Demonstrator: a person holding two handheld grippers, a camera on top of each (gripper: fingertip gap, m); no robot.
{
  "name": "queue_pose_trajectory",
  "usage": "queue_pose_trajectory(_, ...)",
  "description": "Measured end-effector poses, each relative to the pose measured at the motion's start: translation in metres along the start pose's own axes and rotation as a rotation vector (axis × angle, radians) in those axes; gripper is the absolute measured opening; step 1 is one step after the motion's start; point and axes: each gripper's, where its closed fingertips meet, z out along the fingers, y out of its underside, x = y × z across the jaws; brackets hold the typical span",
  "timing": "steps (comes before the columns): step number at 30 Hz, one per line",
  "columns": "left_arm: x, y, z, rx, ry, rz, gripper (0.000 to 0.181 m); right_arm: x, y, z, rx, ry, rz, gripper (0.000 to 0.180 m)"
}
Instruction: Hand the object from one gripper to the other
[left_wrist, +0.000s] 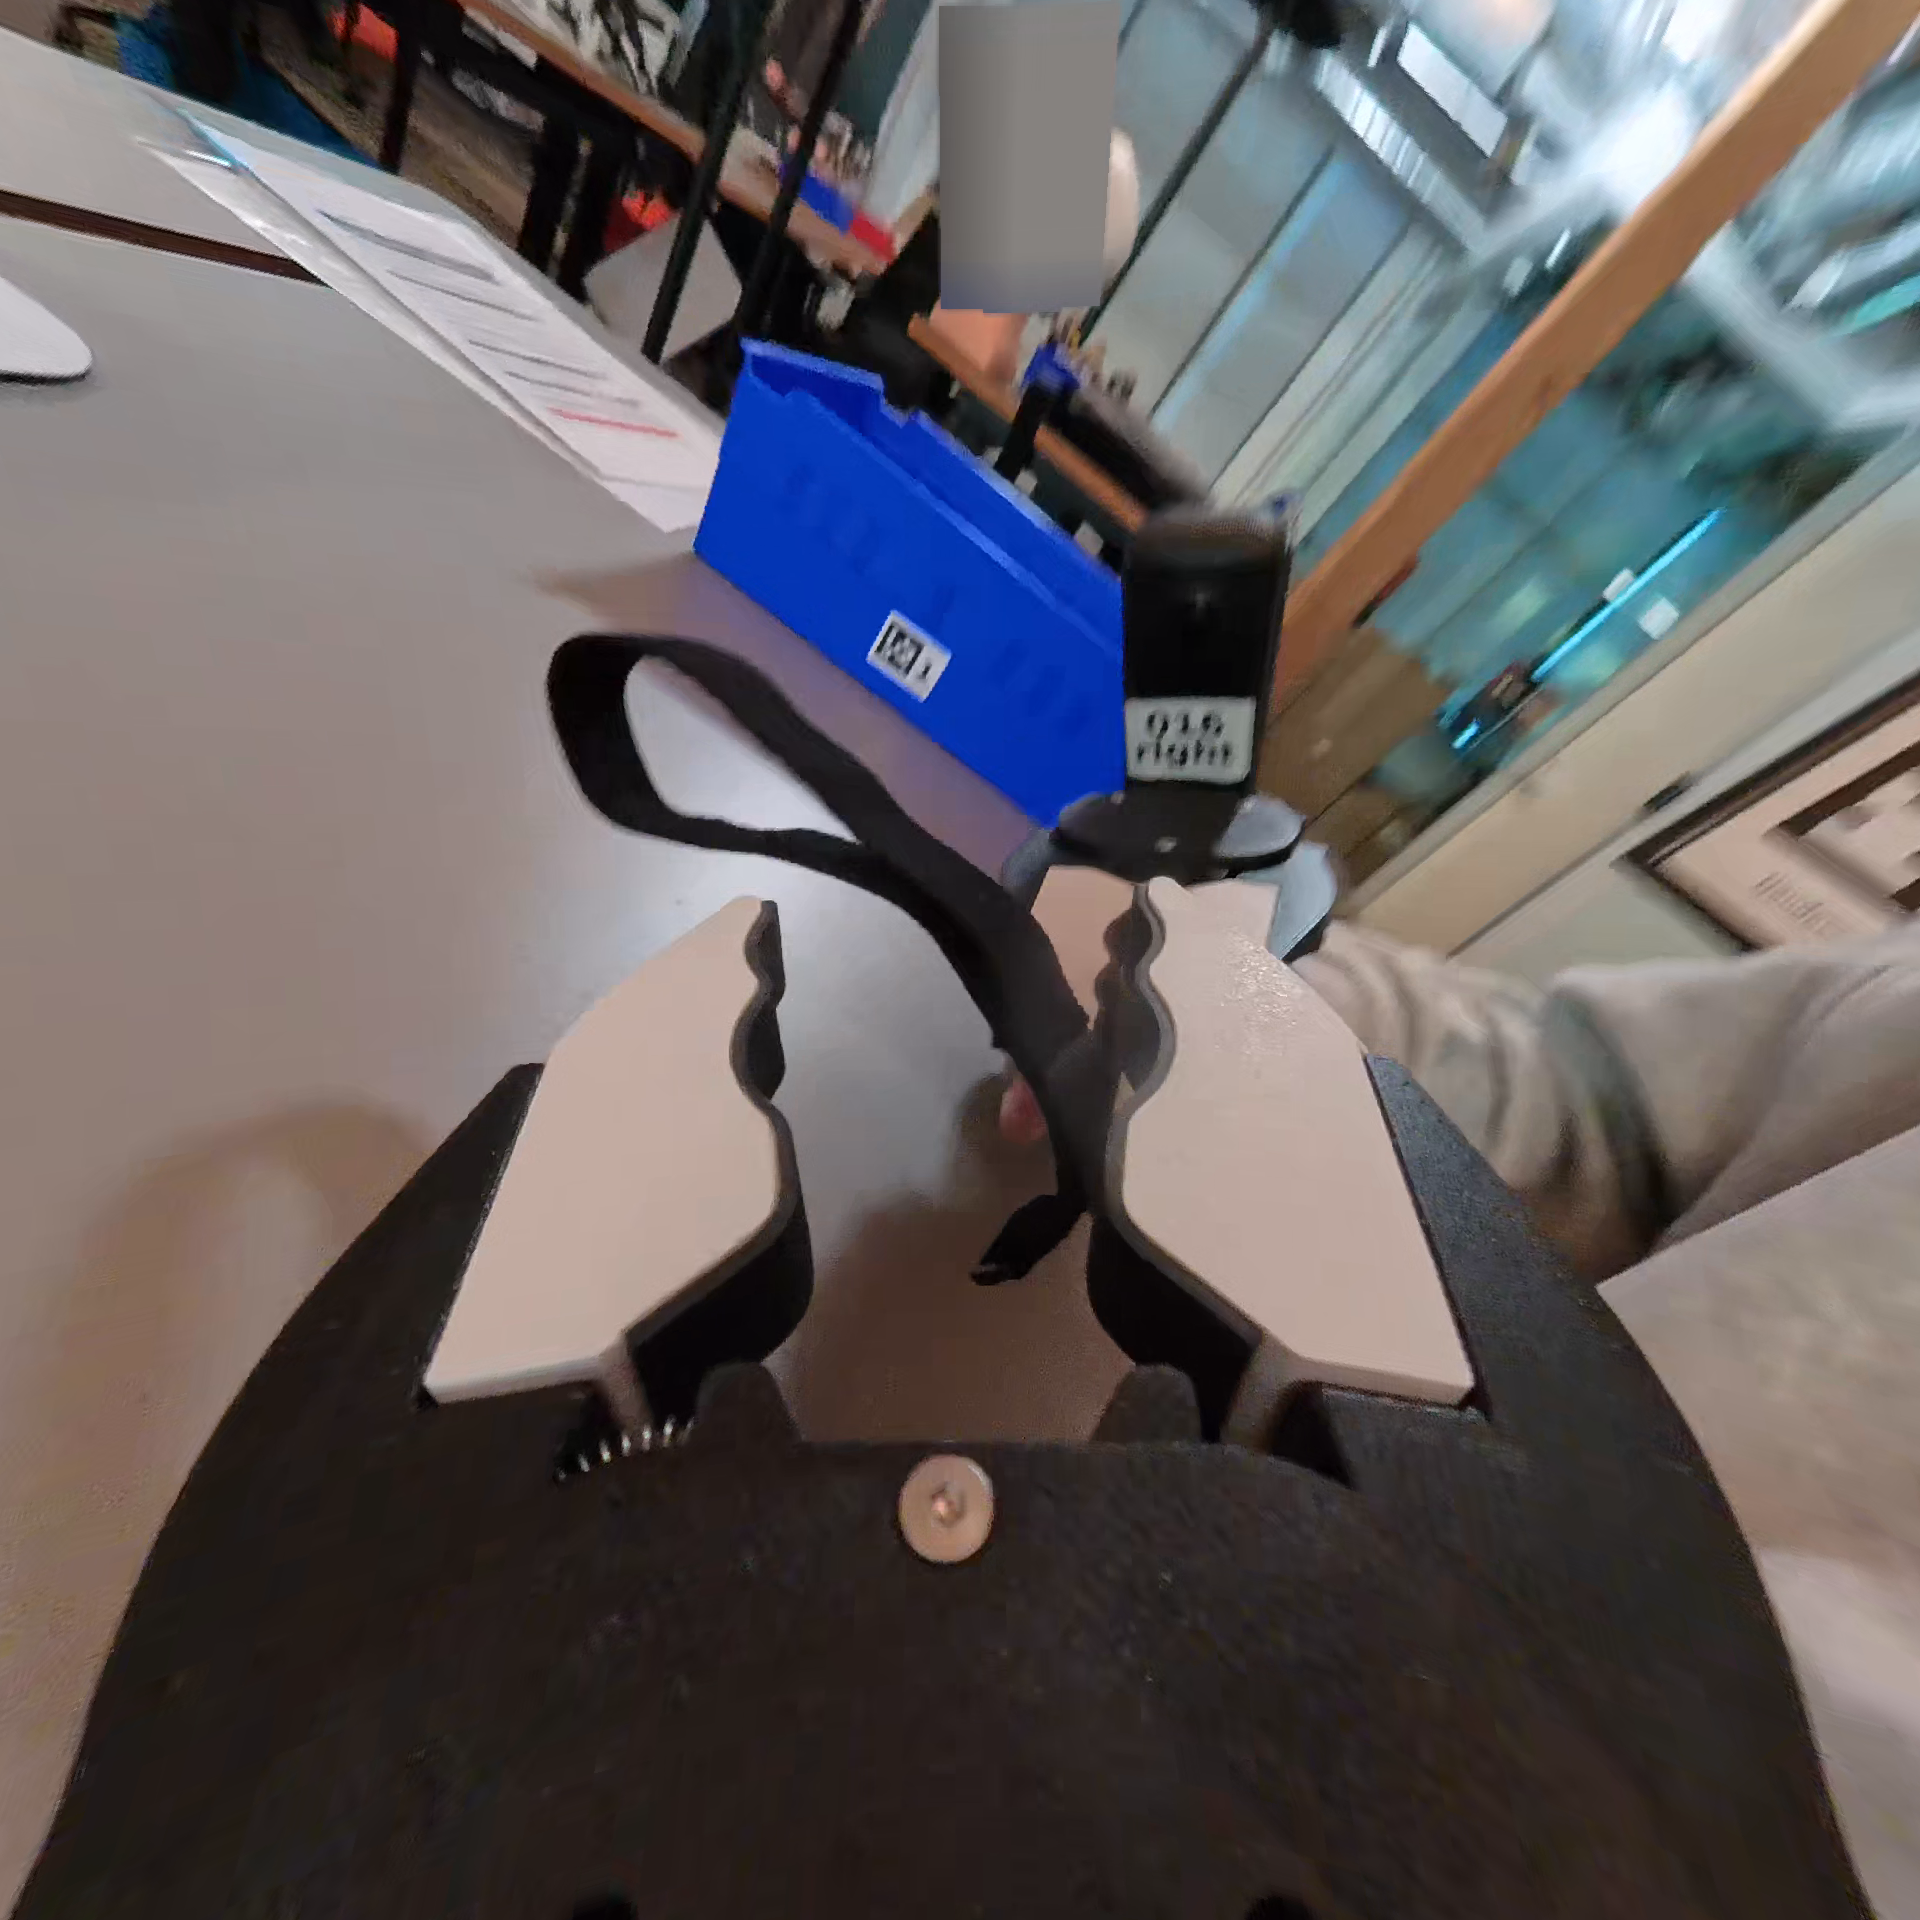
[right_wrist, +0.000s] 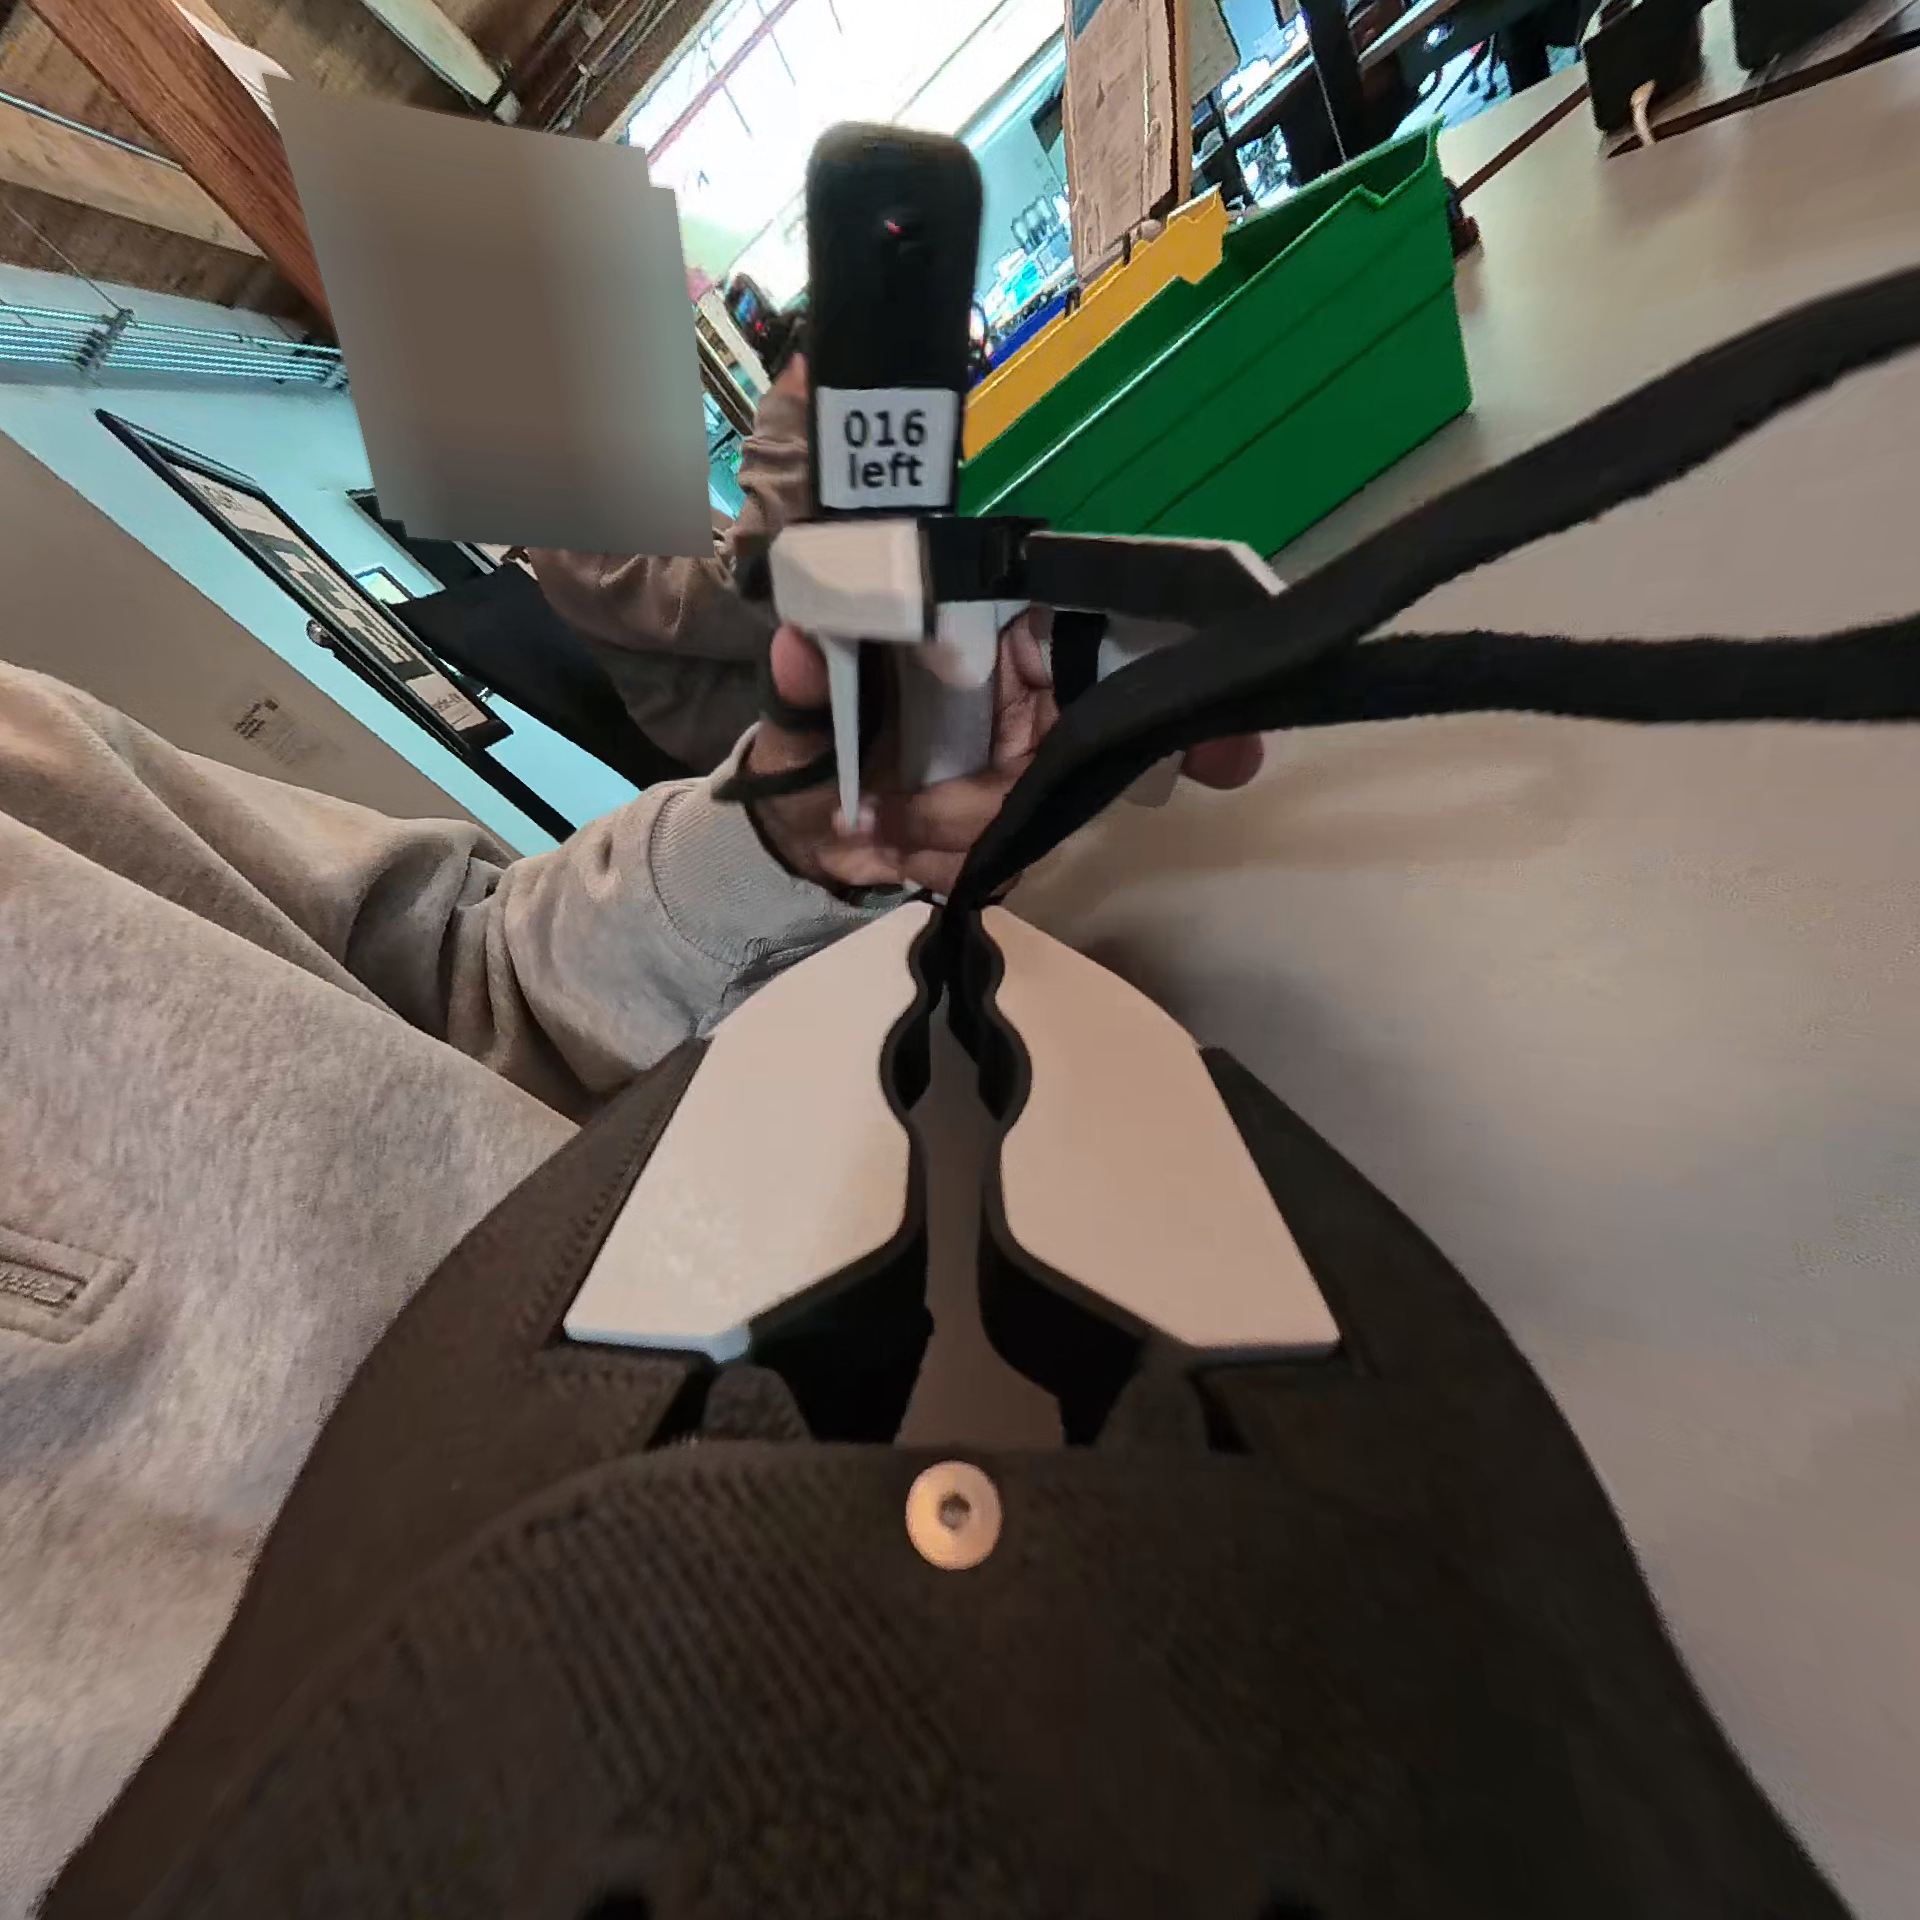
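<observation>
One table (left_wrist: 260, 831). Three bins: blue (left_wrist: 894, 582) upper centre, green (right_wrist: 1247, 374) and yellow (right_wrist: 1091, 312) upper right. Two grippers: left (left_wrist: 951, 935) spread wide, empty; right (right_wrist: 961, 935) clenched on one strap (right_wrist: 1299, 582), frame centre.

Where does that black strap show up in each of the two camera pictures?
Left wrist view: the black strap loops up through the picture's middle, running between the open left tongs, beside their right finger.
Right wrist view: it fans out toward the upper right from the tips of the right tongs, which pinch it.
Shared landmark: the pale grey table.
</observation>
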Motion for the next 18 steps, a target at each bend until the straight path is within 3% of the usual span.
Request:
queue_pose_trajectory(6, 0.003, -0.008, -0.016, 0.061, 0.278, -0.409, 0.064, -0.009, 0.0, -0.003, -0.011, -0.063, -0.026, 0.004)
queue_pose_trajectory(13, 0.016, 0.03, -0.004, -0.165, 0.312, -0.397, 0.064, -0.029, 0.018, 0.003, -0.111, -0.16, -0.091, 0.004)
queue_pose_trajectory(18, 0.013, 0.019, -0.005, -0.071, 0.37, -0.505, 0.058, -0.037, 0.033, 0.008, -0.192, -0.2, -0.125, 0.004)
